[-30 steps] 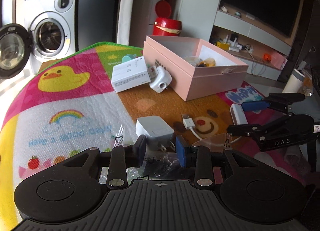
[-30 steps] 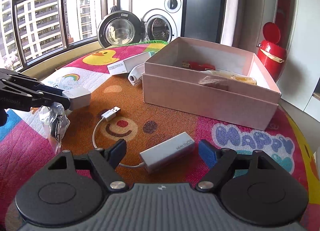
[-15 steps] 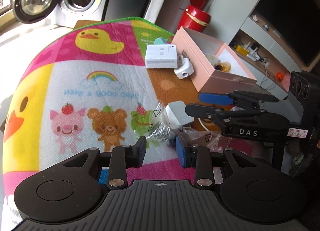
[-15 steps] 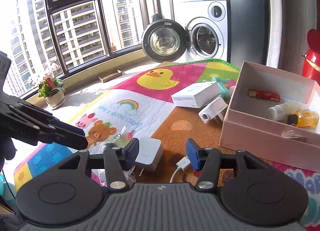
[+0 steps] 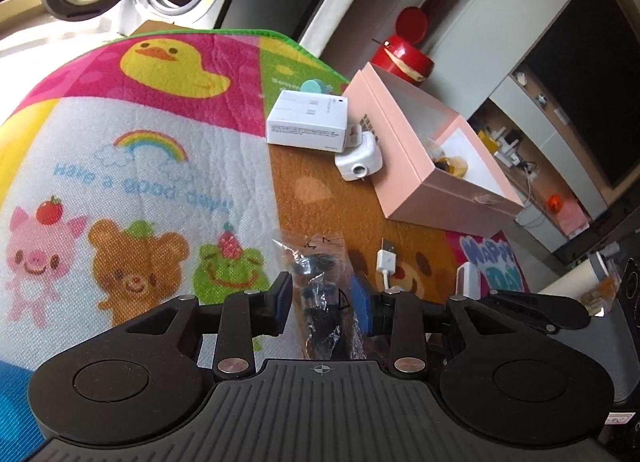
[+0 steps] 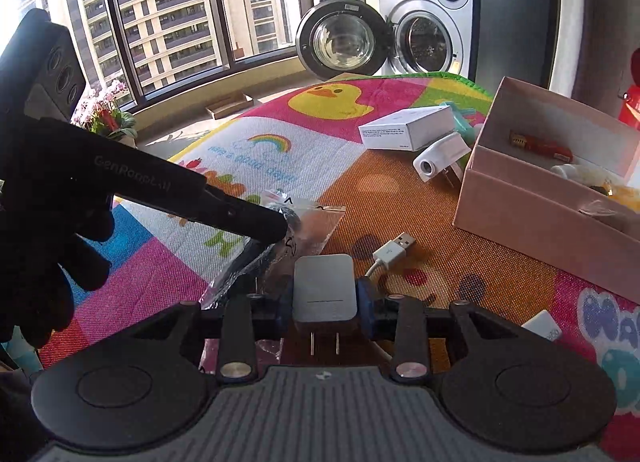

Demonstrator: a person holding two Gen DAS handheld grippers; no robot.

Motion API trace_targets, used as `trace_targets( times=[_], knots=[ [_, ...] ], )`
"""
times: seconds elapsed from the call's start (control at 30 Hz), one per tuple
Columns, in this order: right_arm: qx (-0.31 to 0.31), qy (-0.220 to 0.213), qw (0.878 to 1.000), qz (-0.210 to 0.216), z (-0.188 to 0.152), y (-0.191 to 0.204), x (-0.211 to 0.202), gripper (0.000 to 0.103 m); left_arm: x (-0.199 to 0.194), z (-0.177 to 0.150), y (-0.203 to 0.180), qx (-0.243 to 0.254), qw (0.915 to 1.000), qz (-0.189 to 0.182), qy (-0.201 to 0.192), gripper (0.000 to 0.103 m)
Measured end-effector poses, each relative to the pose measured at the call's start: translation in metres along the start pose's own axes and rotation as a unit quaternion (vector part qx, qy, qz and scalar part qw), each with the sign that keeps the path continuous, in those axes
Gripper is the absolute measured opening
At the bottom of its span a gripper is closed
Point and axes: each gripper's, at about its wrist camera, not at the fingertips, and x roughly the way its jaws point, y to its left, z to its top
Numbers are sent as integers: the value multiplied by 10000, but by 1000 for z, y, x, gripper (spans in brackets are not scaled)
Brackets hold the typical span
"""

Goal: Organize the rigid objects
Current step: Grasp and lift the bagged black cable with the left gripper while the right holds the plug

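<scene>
My right gripper (image 6: pixel 324 300) is shut on a white wall charger (image 6: pixel 324 288), its prongs pointing back at the camera. My left gripper (image 5: pixel 323 300) is open, its jaws on either side of a clear plastic bag of dark parts (image 5: pixel 320 282); the bag also shows in the right wrist view (image 6: pixel 304 222). A pink open box (image 5: pixel 424 154) holds small items; in the right wrist view the box (image 6: pixel 532 206) holds a red item (image 6: pixel 540 144). A white carton (image 5: pixel 308 122) and a white plug adapter (image 5: pixel 360 162) lie beside the box.
A USB plug on a white cable (image 6: pixel 390 250) lies on the colourful play mat (image 5: pixel 120 166), with a white adapter block (image 6: pixel 542 328) at its right. A washing machine with an open door (image 6: pixel 348 40) and a red bin (image 5: pixel 402 58) stand beyond the mat.
My right gripper has closed on the white charger. My left gripper has moved over the plastic bag, which now lies between its jaws.
</scene>
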Motion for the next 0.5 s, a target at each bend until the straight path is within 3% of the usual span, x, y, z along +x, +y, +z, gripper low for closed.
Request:
trace_targets(
  times=[0.2, 0.3, 0.5],
  knots=[
    [-3, -150, 9954, -943, -26, -17, -24, 34, 11, -21, -40, 1318, 9907, 316, 149, 37],
    [18, -262, 9961, -847, -32, -20, -35, 34, 8, -32, -46, 1664, 9848, 493, 17, 37],
    [10, -413, 9981, -450, -31, -11, -38, 34, 9, -28, -38, 1554, 9835, 900, -236, 35]
  ],
)
